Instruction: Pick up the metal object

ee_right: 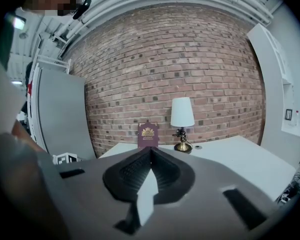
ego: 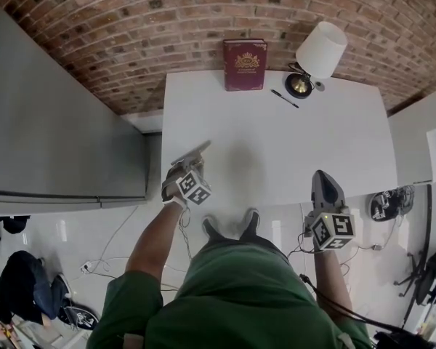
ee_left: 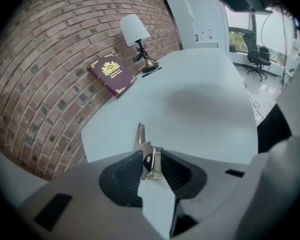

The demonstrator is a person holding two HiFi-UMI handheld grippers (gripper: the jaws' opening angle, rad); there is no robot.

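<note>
A thin, flat metal object lies at the near left corner of the white table, its tip pointing away over the tabletop. My left gripper points steeply down at it. In the left gripper view the metal object stands between the jaws of the left gripper, and both dark pads lie against its near end. My right gripper hangs at the table's near right edge, about level, with nothing in it. In the right gripper view the right gripper has its pads meeting.
At the far edge of the table lie a dark red book, a white-shaded lamp on a brass base and a black pen. A brick wall rises behind. A tall grey cabinet stands left of the table.
</note>
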